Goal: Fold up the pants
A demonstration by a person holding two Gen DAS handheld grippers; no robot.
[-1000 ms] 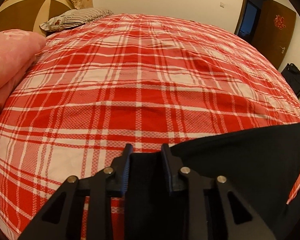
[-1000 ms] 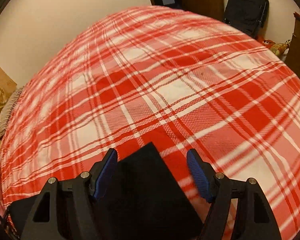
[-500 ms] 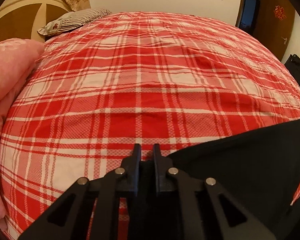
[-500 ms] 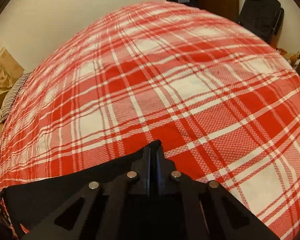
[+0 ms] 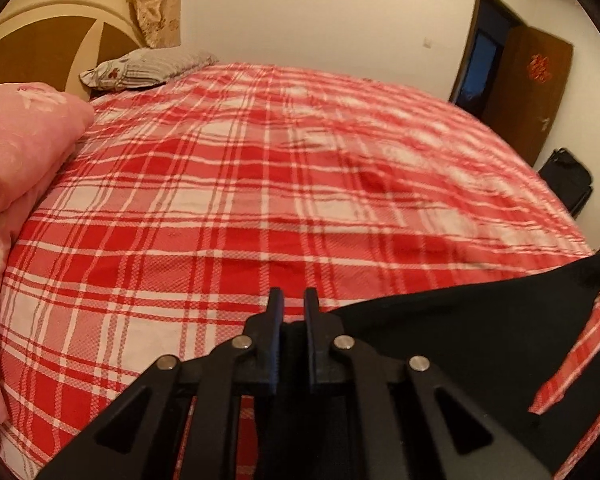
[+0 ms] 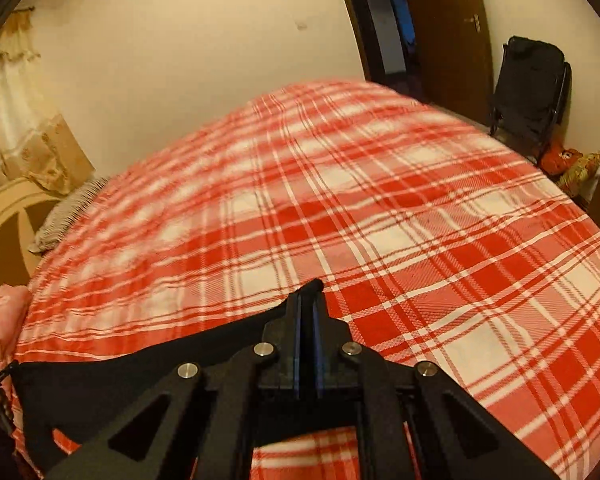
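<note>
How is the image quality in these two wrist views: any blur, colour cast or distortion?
Left wrist: warm yellowish light, strong fisheye bulge in the plaid bedspread, its far right part smeared; the left tool and black pants are sharp. Right wrist: same cast, heavier motion blur on the bedspread's far left half; the right tool is crisp.

From my remote station, the only sign I can make out is a red paper ornament (image 5: 541,68) stuck to the brown wooden door (image 5: 528,120) at the far right of the left wrist view. It looks like a Chinese character, too small for me to read. In the right wrist view I find no legible text.
</note>
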